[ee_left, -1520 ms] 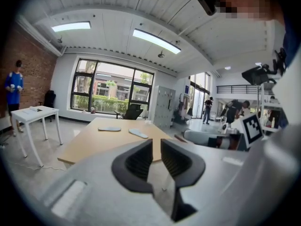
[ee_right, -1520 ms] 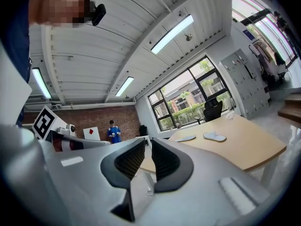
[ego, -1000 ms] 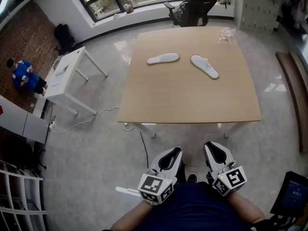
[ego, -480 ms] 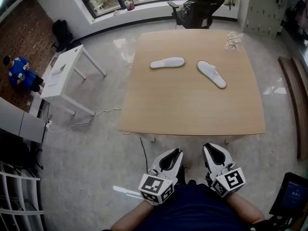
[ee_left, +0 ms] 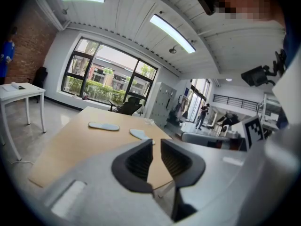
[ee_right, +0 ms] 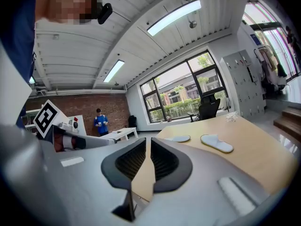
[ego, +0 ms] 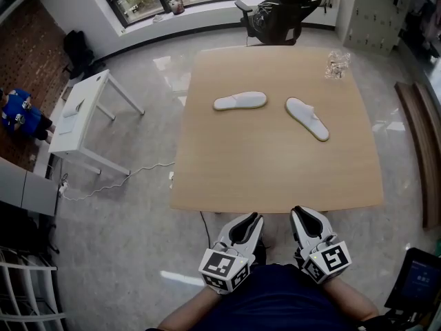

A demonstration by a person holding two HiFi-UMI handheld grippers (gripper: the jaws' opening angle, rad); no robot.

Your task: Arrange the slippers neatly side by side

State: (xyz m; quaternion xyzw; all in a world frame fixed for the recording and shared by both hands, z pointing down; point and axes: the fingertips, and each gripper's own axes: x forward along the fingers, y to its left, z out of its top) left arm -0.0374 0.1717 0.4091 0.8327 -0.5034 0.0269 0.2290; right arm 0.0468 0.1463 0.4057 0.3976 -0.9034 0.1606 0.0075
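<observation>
Two white slippers lie apart on the far half of the wooden table (ego: 275, 178). The left slipper (ego: 240, 101) lies crosswise. The right slipper (ego: 307, 118) is angled towards the near right. Both grippers are held close to my body, short of the table's near edge. My left gripper (ego: 251, 218) and right gripper (ego: 302, 214) each have their jaws a narrow gap apart with nothing between them. In the left gripper view the slippers (ee_left: 104, 125) (ee_left: 140, 134) show beyond the left gripper (ee_left: 156, 142). In the right gripper view they (ee_right: 180, 138) (ee_right: 217, 143) lie past the right gripper (ee_right: 148, 142).
A crumpled clear wrapper (ego: 336, 64) lies at the table's far right corner. A black office chair (ego: 275, 9) stands behind the table. A small white table (ego: 86, 112) and a floor cable (ego: 117, 181) are to the left, and a wooden bench (ego: 417, 143) to the right. A person in blue (ego: 17, 112) is at the far left.
The table and slippers have drawn nearer in the head view, and the near edge now lies just ahead of the grippers. Both grippers stay in place by my body.
</observation>
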